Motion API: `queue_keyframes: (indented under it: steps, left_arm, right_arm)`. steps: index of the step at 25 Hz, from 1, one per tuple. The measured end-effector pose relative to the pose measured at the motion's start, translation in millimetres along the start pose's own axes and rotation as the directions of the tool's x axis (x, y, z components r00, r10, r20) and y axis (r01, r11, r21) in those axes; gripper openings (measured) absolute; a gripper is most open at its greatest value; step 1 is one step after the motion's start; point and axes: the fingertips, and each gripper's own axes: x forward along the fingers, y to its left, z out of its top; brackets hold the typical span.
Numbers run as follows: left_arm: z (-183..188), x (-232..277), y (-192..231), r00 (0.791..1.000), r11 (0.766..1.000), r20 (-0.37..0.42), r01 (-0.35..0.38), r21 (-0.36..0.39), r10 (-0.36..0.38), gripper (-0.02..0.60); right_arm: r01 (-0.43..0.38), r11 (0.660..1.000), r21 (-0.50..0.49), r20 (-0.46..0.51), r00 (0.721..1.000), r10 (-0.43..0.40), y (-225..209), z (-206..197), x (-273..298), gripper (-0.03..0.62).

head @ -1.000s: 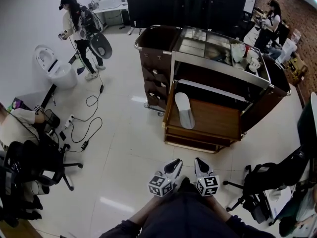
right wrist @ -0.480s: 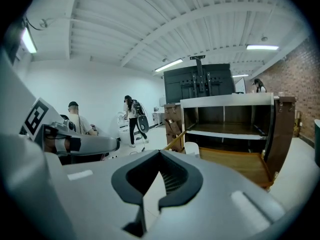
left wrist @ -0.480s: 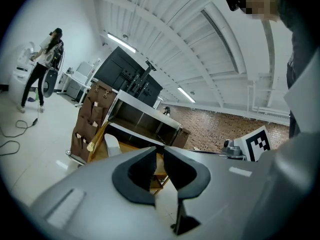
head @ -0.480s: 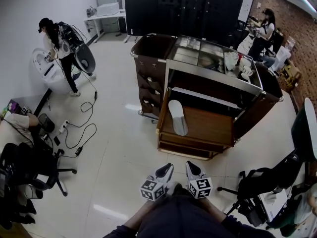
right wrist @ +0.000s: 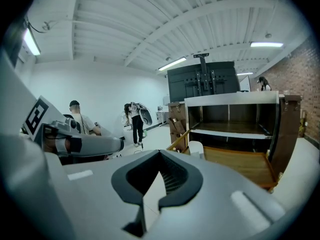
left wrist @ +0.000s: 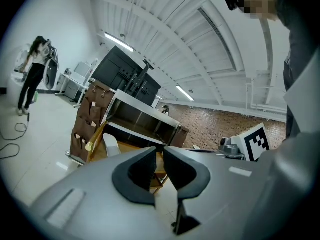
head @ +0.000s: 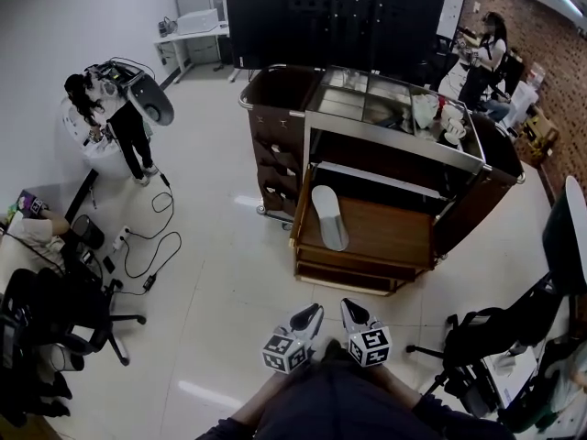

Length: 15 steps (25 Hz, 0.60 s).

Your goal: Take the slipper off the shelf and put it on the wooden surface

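While slipper [head: 329, 216] lies on wooden surface [head: 390, 232], right gripper [head: 351, 306] closed

Count: one slipper [head: 329, 216], one wooden surface [head: 385, 232], one cart [head: 280, 145]. Grippers, two: left gripper [head: 310, 312], right gripper [head: 351, 306]. Other people, three: standing person [head: 119, 126], seated person [head: 32, 230], far person [head: 486, 53]; office chairs, two: left chair [head: 55, 310], right chair [head: 500, 324].

Slipper [left wrist: 111, 145] lower part hidden behind left hand-held gripper [left wrist: 159, 150], cart-top items [head: 440, 117] too small to tell
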Motion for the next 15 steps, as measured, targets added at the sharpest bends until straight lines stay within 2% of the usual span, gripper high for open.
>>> queue_keyframes:
  steps: [6, 15]
  left_arm:
    - [-5, 0, -2, 1.0, 1.0, -0.013, -0.003, -0.008, 0.003, 0.061]
    - [-18, -6, -9, 0.998, 1.0, -0.057, 0.018, -0.021, -0.019, 0.057]
  right_arm:
    - [-0.019, 1.0, -0.003, -0.009, 1.0, 0.019, 6, -3, -1, 0.002]
    - [-0.006, 0.999, 0.035, -0.015, 1.0, 0.006, 14, -17, -9, 0.002]
